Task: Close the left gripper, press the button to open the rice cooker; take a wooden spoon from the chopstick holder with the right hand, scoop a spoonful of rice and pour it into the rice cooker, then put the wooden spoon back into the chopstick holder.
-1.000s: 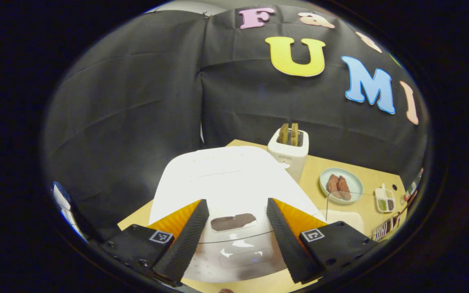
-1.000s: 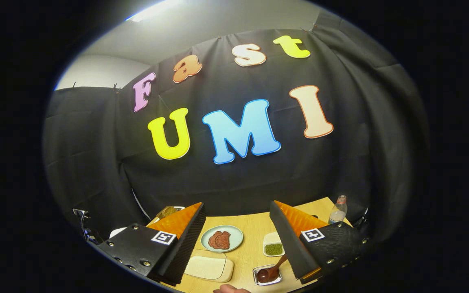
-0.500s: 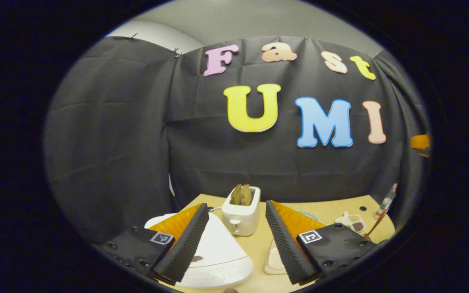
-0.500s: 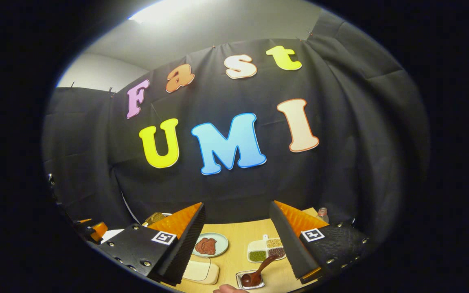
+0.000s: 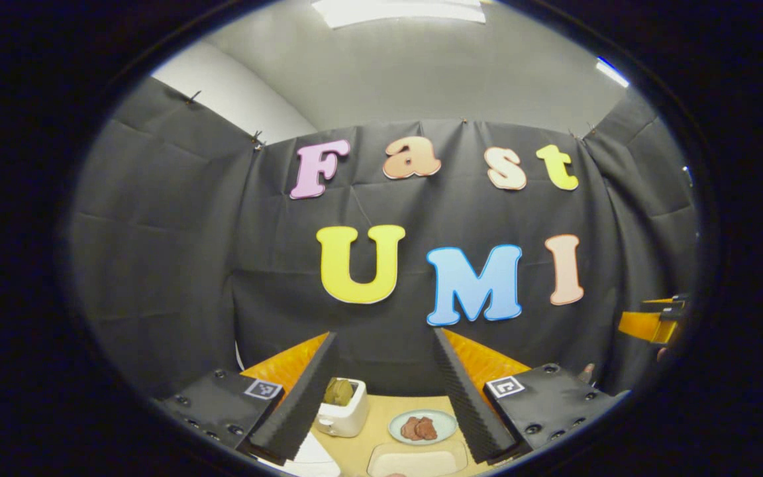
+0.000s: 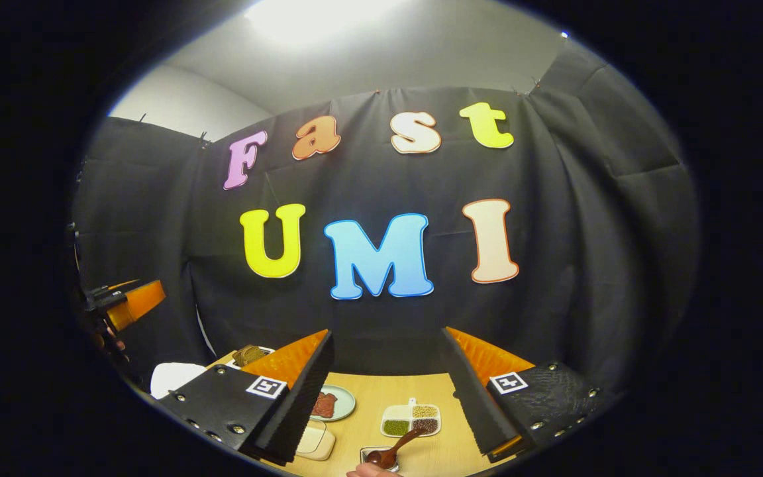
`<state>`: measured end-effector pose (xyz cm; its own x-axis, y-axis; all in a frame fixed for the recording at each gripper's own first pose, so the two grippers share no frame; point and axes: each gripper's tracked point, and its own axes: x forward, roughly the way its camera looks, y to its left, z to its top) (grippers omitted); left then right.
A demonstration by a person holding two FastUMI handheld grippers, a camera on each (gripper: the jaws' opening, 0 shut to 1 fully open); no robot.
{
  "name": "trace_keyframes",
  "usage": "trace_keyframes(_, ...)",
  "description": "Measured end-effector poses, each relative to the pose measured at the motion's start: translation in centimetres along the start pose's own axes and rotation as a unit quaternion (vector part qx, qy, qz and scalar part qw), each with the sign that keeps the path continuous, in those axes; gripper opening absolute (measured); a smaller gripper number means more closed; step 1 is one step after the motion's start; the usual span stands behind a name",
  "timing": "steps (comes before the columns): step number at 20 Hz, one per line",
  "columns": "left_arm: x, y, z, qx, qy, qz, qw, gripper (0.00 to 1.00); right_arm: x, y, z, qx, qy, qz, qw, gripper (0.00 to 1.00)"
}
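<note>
My left gripper [image 5: 383, 333] is open and empty, raised and pointing at the booth wall. Only a white sliver of the rice cooker [image 5: 312, 460] shows low beside its left finger. My right gripper [image 6: 387, 331] is also open and empty, held high over the table. Below it a dark wooden spoon [image 6: 391, 454] rests in a small metal holder [image 6: 373, 458] at the table's near edge. The rice cooker [image 6: 176, 379] appears as a white rounded shape at the far left of the right gripper view. Each gripper shows at the edge of the other's view: left gripper [image 6: 126, 303], right gripper [image 5: 650, 324].
On the wooden table stand a white toaster [image 5: 345, 416] with bread, a plate of brown meat [image 5: 421, 427], and a white lidded box [image 5: 418, 462]. A divided dish of grains [image 6: 411, 419] lies near the spoon. A fingertip [image 6: 368, 471] shows at the bottom edge.
Both grippers have tilted up and drawn back. The rice cooker has slid from between the left fingers to the view's bottom edge. Both stay open.
</note>
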<state>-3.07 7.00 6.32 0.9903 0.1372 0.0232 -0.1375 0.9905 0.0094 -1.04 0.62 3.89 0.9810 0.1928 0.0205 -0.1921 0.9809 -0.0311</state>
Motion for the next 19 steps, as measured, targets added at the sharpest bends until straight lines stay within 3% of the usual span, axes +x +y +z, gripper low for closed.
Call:
trace_keyframes(3, -0.6, -1.7, 1.2, -0.005, -0.011, -0.001, 1.000, 0.94, -0.3, -0.5, 1.4, 0.016, -0.010, 0.007, 1.000, 0.96)
trace_keyframes(7, -1.2, -3.3, -0.7, -0.004, 0.011, 0.005, 1.000, 0.97, -0.3, -0.7, 2.6, 0.033, -0.017, 0.028, 0.999, 0.96)
trace_keyframes(16, 0.1, -3.0, -0.5, -0.032, 0.014, -0.034, 0.999, 0.98, -2.3, -1.7, 3.5, 0.047, -0.018, -0.026, 0.998, 0.96)
trace_keyframes(17, 0.2, -2.7, -0.5, -0.037, 0.014, -0.035, 0.999, 0.93, -2.4, -1.7, 3.5, 0.040, -0.017, -0.033, 0.999, 0.96)
trace_keyframes(19, 0.2, -2.5, -0.9, -0.045, 0.019, -0.045, 0.998, 0.93, -3.1, -1.3, 3.4, 0.035, -0.016, -0.042, 0.998, 0.96)
